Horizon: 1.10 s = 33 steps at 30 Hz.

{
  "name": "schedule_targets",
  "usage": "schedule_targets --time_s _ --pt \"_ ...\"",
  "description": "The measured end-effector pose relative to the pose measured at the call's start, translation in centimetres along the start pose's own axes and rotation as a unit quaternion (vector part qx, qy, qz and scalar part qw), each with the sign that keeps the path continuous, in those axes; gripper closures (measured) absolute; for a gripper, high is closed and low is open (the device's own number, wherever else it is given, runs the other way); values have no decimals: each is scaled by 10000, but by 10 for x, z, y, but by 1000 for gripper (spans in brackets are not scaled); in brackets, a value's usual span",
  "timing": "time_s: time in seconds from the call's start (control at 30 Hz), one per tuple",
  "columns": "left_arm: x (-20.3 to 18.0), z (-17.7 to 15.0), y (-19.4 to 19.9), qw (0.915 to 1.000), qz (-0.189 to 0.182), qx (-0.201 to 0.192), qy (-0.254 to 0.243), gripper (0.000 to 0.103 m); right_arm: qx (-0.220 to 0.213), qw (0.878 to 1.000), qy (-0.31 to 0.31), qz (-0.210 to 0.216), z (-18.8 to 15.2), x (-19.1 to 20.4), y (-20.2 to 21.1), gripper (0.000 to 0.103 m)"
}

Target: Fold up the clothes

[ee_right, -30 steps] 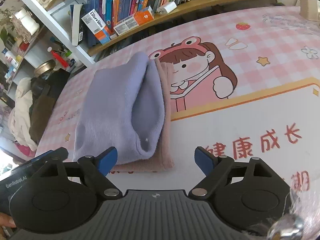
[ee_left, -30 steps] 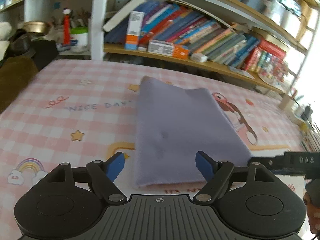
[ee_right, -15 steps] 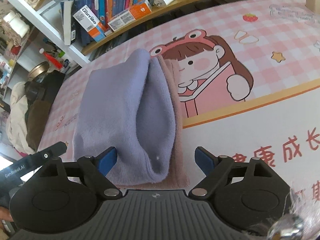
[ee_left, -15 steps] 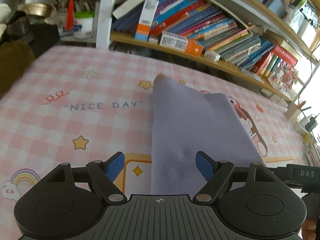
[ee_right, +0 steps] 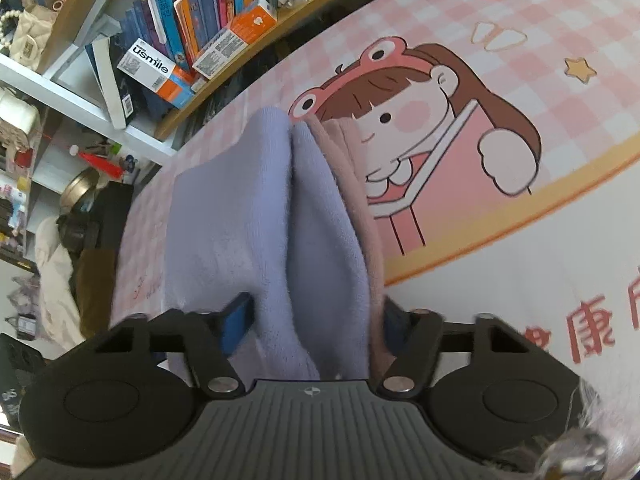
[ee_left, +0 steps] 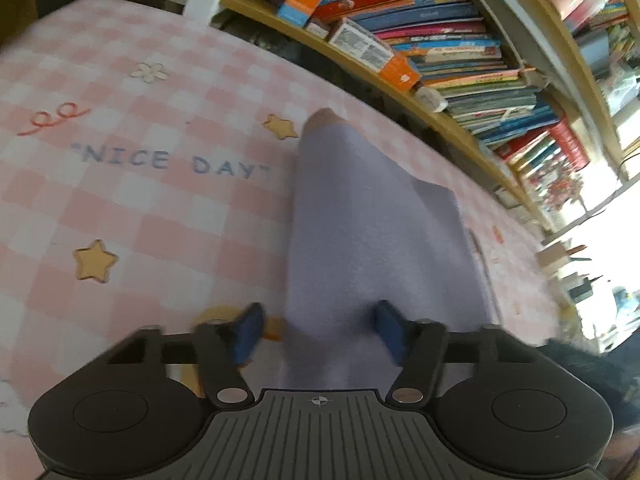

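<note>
A folded lavender cloth (ee_left: 372,232) lies on the pink checked mat (ee_left: 140,208), with a pink layer peeking out at its far tip. My left gripper (ee_left: 316,328) is low over the cloth's near end. Its jaws are closing. The right fingertip overlaps the cloth, while the left one stands clear of its edge. In the right wrist view the lavender cloth (ee_right: 224,216) shows two thick folds over a pink garment (ee_right: 352,184). My right gripper (ee_right: 312,324) straddles those folds, jaws closing, and the bundle fills the gap between them.
A low bookshelf (ee_left: 440,40) packed with books and boxes runs along the mat's far edge, and the same bookshelf (ee_right: 200,20) fills the upper left of the right wrist view. Clothes and clutter (ee_right: 56,264) are piled off the mat's left end. A cartoon girl print (ee_right: 420,128) lies right of the cloth.
Both grippers have dropped closer to the cloth's near end and rolled. Their jaws, wide before, have narrowed around the cloth. The cloth itself lies as before.
</note>
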State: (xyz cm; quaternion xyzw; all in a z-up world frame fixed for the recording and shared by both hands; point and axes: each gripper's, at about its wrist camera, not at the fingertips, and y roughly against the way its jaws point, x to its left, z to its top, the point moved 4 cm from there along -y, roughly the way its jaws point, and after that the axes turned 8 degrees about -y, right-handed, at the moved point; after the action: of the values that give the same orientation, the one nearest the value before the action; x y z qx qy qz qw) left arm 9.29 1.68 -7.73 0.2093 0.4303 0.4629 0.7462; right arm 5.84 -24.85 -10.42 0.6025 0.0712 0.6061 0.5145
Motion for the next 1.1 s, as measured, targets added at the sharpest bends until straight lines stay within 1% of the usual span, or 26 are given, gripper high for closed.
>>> schedule_targets --time_s 0.03,0.07,0.1,0.13,0.17,0.2,0.3,0.33,0.37,0.4,0.43,0.47,0.5,0.57,0.67,0.73,0.77,0.8,0.83,0.9,0.93,0.97,1.1 --pt "-3 1 0 10000 3 -27 -70 59 -44 10000 53 -13 0 2 -1 64" --pt "-8 1 1 9995 98 -39 -281 62 -188 9992 339 -55 -4 9 1 68" --pt "-14 2 2 9985 201 -53 -502 64 -407 9959 801 -117 -9 20 6 73" --pt "-21 2 4 9966 327 -73 -757 65 -626 9899 1261 -179 -15 32 12 75" --pt "-28 1 5 9937 457 -99 -1020 66 -842 9812 1718 -240 -20 43 17 76" --pt "-33 0 6 9909 550 -113 -1221 66 -940 9751 1988 -282 -24 50 19 76" --pt "-29 0 7 9913 479 -41 -1222 64 -970 9657 2381 -361 -32 58 20 76" --pt "-24 2 6 9937 364 -2 -1057 62 -917 9685 2282 -382 -30 54 19 75" --pt "-18 4 6 9957 248 37 -890 59 -816 9754 2007 -398 -25 46 17 72" --pt "-14 5 6 9971 145 75 -748 58 -704 9822 1695 -391 -21 37 15 62" --pt "-11 5 4 9976 81 110 -679 57 -584 9884 1354 -365 -17 28 13 58" --pt "-8 5 3 9980 17 145 -611 54 -463 9932 1010 -338 -13 18 12 55" --pt "-6 5 2 9984 -40 175 -542 52 -378 9961 748 -293 -11 11 10 51" --pt "-2 4 -1 9989 -120 207 -402 48 -265 9989 348 -174 -9 2 7 49" --pt "4 3 -6 9992 -231 257 -201 43 -167 9999 47 -4 -9 -3 1 46" --pt "3 2 -10 9992 -302 259 -104 42 -156 9998 23 72 -8 -1 -3 46" --pt "1 2 -12 9991 -324 263 -117 42 -152 9998 25 104 -8 0 -5 48" --pt "-2 1 -14 9990 -329 263 -142 44 -147 9998 27 137 -7 1 -7 57" --pt "-6 1 -15 9991 -282 254 -209 47 -130 9998 39 138 -7 3 -9 59" --pt "-12 0 -14 9990 -194 201 -351 54 -105 9999 79 100 -7 5 -9 68" --pt "-14 0 -11 9989 -186 158 -406 60 -142 9998 118 97 -7 7 -6 69" --pt "-15 0 -8 9987 -180 112 -462 63 -208 9995 226 102 -8 12 -2 71" --pt "-22 3 10 9975 -214 -131 -662 64 -589 9943 880 154 -15 37 21 73"
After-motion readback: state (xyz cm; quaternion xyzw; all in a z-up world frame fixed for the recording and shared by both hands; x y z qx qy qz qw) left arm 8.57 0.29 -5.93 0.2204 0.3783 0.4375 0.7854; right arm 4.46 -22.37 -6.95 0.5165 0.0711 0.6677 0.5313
